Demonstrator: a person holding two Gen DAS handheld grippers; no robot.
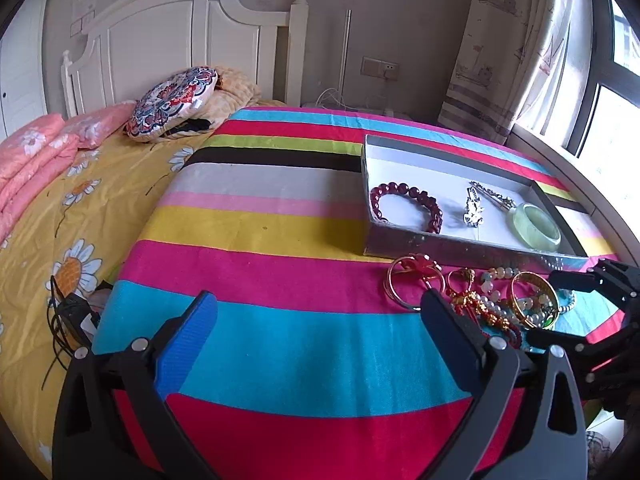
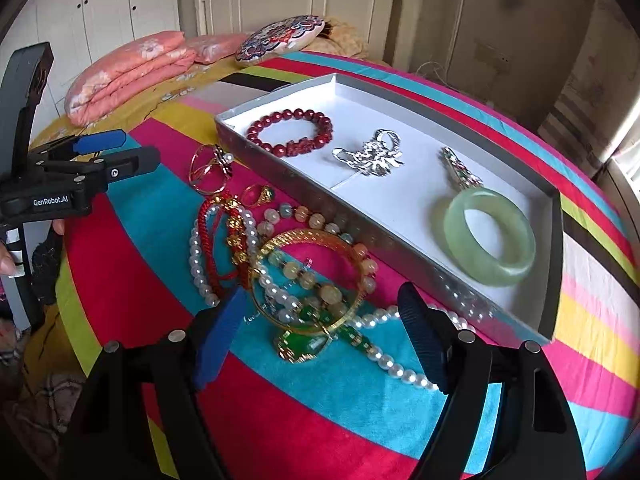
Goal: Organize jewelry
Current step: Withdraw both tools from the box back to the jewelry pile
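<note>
A white box with silver walls (image 2: pixel 280 164) holds a red bead bracelet (image 2: pixel 288 116), a silver brooch (image 2: pixel 372 156), a jewelled clip (image 2: pixel 460 172) and a green jade bangle (image 2: pixel 460 236). In front of it lies a tangled pile: a gold bangle (image 2: pixel 312 236), pearl strands (image 2: pixel 196 256), gold rings (image 2: pixel 208 172) and a green pendant (image 2: pixel 300 346). My right gripper (image 2: pixel 322 298) is open just over the pile, its fingers either side of the gold bangle without pressing it. My left gripper (image 1: pixel 320 312) is open over bare cloth, left of the pile (image 1: pixel 480 304), with nothing between its fingers.
The striped cloth (image 1: pixel 280 220) covers a rounded surface beside a bed with a yellow flowered sheet (image 1: pixel 60 220), pink folded quilts (image 2: pixel 128 76) and a patterned cushion (image 1: pixel 172 100). A window and curtain (image 1: pixel 520 40) stand at the right. A hand (image 2: pixel 8 260) holds the left gripper's handle.
</note>
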